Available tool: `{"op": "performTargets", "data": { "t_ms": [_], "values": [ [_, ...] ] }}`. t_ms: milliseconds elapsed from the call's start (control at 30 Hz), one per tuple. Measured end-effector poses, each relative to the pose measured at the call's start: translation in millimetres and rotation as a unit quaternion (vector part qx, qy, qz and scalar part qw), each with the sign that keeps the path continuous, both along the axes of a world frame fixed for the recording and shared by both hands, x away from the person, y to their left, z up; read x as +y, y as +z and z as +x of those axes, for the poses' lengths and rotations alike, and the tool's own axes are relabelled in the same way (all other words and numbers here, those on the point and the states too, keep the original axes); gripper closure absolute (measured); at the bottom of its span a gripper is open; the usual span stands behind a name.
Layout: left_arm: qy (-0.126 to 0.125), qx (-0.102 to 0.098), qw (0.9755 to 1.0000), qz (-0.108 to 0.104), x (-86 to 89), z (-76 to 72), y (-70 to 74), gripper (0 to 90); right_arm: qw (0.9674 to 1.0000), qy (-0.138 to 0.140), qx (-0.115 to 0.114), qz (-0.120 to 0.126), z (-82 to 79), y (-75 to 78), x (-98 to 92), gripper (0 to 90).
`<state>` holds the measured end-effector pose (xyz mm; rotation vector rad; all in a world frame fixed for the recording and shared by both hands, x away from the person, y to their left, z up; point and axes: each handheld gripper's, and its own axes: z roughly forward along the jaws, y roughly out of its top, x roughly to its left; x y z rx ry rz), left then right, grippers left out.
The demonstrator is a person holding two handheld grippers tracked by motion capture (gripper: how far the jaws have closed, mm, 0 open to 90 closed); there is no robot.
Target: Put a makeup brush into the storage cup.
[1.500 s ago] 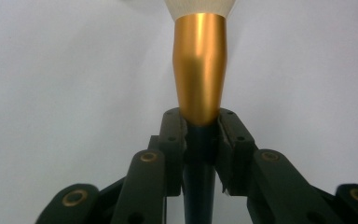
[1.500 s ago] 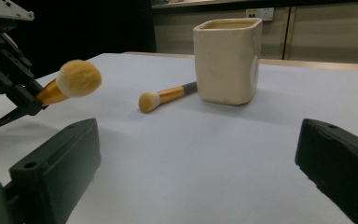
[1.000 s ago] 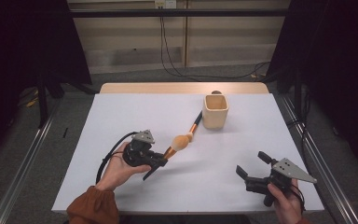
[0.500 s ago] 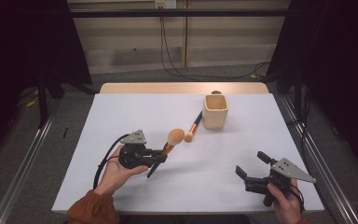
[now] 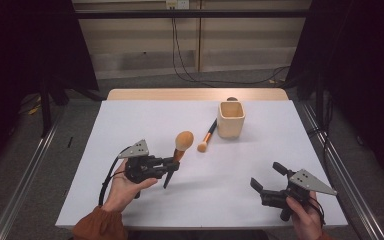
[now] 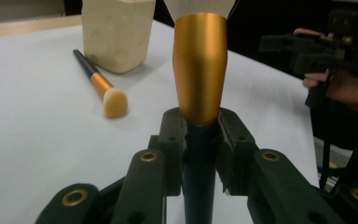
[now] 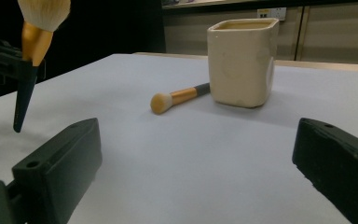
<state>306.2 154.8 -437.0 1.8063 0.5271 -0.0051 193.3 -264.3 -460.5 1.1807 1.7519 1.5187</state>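
Observation:
My left gripper is shut on the dark handle of a big powder brush and holds it clear of the white table, bristles up and handle tip down. In the left gripper view the jaws clamp just below the brush's gold ferrule. A smaller gold brush lies flat next to a cream square cup. My right gripper hovers open near the front right edge; in its own view its jaws stand wide apart, with nothing between them.
A wooden strip runs along the table's far edge, with cables behind it. Metal rails flank the table on both sides. In the right gripper view the cup and small brush lie ahead, the held brush at far left.
The left gripper has lifted the big brush off the table and swung it from slanting towards the small brush to nearly upright, its head shifting left. The right gripper has stayed put.

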Motion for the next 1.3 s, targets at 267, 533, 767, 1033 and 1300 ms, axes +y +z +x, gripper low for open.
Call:
{"op": "performTargets", "data": {
  "t_ms": [267, 533, 767, 1033, 1300],
  "values": [
    [0.012, -0.003, 0.9996, -0.026, -4.6, -3.1, -4.6, 73.9, 0.9996, 0.023, -0.006, 0.014, 1.6, 2.2, 5.0, 0.7],
    [0.005, -0.008, 0.9993, -0.036, -14.5, -8.7, -2.2, 74.0, 0.9986, 0.046, 0.0, 0.026, 3.8, 5.2, 10.6, 0.1],
    [-0.005, -0.008, 0.9994, -0.034, -24.2, -11.8, -0.1, 74.0, 0.9962, 0.081, -0.013, 0.029, 5.3, 12.8, 20.6, 0.0],
    [-0.016, -0.026, 0.999, -0.031, -31.6, -23.1, 7.3, 74.0, 0.9918, 0.121, -0.02, 0.037, 7.3, 24.4, 31.6, 0.0],
    [-0.016, -0.028, 0.9989, -0.034, -39.5, -23.0, 7.4, 74.0, 0.9894, 0.139, -0.02, 0.039, 22.9, 36.4, 47.7, 0.0]
  ]
}}
